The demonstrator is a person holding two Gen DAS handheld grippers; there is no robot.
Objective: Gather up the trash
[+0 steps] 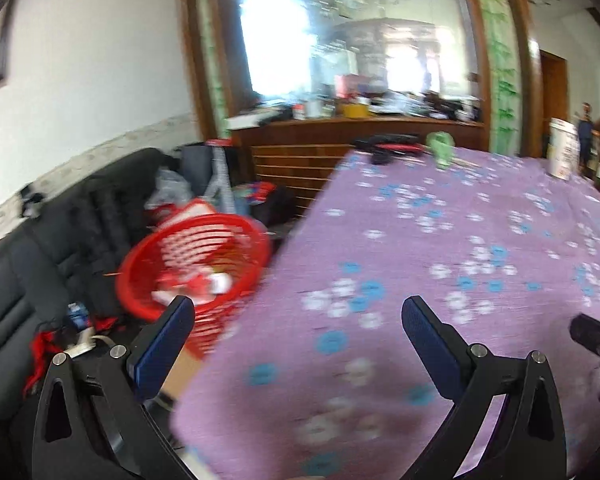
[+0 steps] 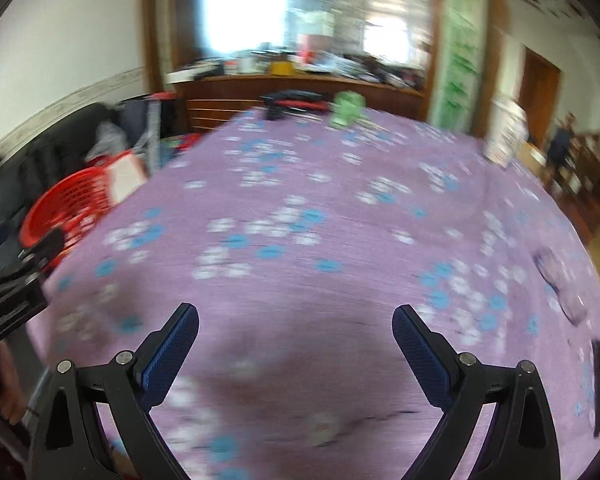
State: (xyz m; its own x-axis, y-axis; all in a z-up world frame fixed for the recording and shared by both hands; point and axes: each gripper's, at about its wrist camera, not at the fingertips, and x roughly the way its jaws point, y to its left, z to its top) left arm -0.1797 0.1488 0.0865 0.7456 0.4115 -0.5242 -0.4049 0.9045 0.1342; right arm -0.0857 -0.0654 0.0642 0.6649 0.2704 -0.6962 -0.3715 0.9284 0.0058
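Both the left gripper (image 1: 298, 322) and right gripper (image 2: 296, 330) gape empty over the purple tablecloth (image 1: 440, 260), trash already filling the red basket (image 1: 192, 264) beside it, while a green crumpled scrap (image 1: 442, 148) at its far edge seemingly remains.

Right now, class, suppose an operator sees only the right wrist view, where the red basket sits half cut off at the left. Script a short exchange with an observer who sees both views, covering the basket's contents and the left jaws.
Operator: Is there anything in the basket yet?
Observer: Yes. The left wrist view looks into the red basket, and white and red scraps lie at its bottom.
Operator: Are the left jaws carrying anything?
Observer: No. The left gripper has its jaws wide apart with nothing between them. It hangs over the edge of the purple tablecloth, on the basket's side.
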